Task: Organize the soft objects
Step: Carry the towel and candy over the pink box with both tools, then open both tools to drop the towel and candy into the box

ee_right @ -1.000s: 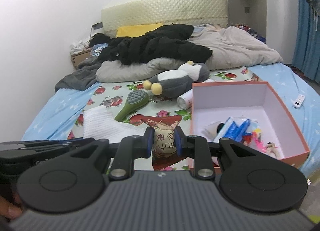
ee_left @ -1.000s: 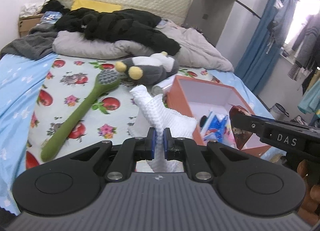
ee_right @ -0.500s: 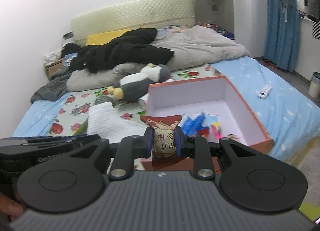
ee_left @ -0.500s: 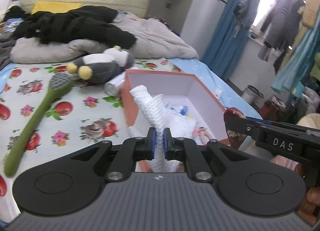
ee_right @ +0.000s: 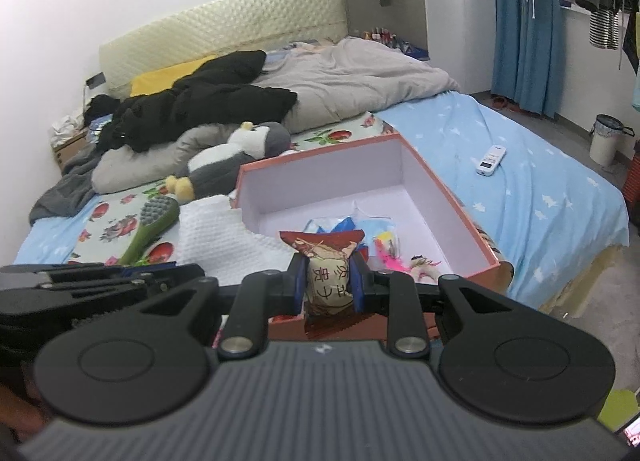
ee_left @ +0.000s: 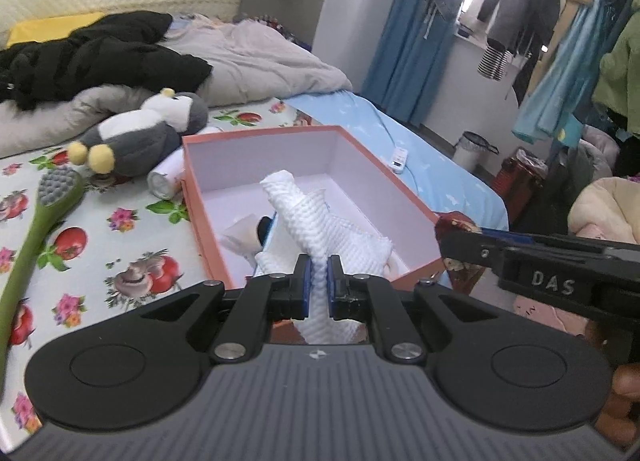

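Left gripper (ee_left: 319,279) clamped on white towel (ee_left: 320,221) draped over orange box (ee_left: 394,197) at 12 o'clock, right gripper (ee_right: 329,279) pinching snack packet (ee_right: 326,261) above near rim; risking, probably, towel snagging on rim and spilling outside if released early.

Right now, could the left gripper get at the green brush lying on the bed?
Probably not as things stand. The left gripper is shut on the white towel, held over the orange box. The green brush lies in the open off to its left, but the jaws are occupied.
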A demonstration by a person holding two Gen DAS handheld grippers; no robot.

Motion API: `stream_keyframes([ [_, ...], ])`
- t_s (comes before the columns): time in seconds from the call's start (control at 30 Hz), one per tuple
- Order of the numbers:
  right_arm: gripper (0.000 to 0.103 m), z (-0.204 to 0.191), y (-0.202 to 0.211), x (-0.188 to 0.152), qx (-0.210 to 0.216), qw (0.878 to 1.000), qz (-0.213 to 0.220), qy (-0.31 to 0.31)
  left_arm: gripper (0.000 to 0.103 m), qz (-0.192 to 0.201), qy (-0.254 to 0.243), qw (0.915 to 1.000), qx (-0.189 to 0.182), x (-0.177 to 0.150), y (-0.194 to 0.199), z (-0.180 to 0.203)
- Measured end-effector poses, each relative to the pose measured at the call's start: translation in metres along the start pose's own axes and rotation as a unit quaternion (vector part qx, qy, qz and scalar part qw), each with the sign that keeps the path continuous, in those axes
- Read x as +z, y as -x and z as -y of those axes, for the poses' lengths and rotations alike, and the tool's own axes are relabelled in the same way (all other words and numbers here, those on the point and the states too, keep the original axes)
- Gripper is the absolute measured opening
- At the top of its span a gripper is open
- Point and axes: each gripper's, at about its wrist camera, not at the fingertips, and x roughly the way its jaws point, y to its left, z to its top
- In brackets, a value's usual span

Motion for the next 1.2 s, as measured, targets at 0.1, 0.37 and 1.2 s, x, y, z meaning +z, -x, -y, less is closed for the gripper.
stream_keyframes([
  [0.1, 0.027, 0.008, -0.018, 0.006, -0.008, 1.0, -0.007, -0.002, 0.01, -0.011, 0.005, 0.9999, -0.006, 0.013, -0.02, -0.003],
  [0.37, 0.027, 0.029, -0.07, 0.029, -0.013, 0.999, -0.052, -0.007, 0.01, -0.054, -0.002, 0.9985, -0.006, 0.051, -0.078, -0.014],
  [1.2, 0.027, 0.062, -0.192, 0.042, -0.003, 0.976, -0.219, -0.014, 0.01, -0.22, 0.013, 0.9754, 0.017, 0.096, -0.222, -0.037],
])
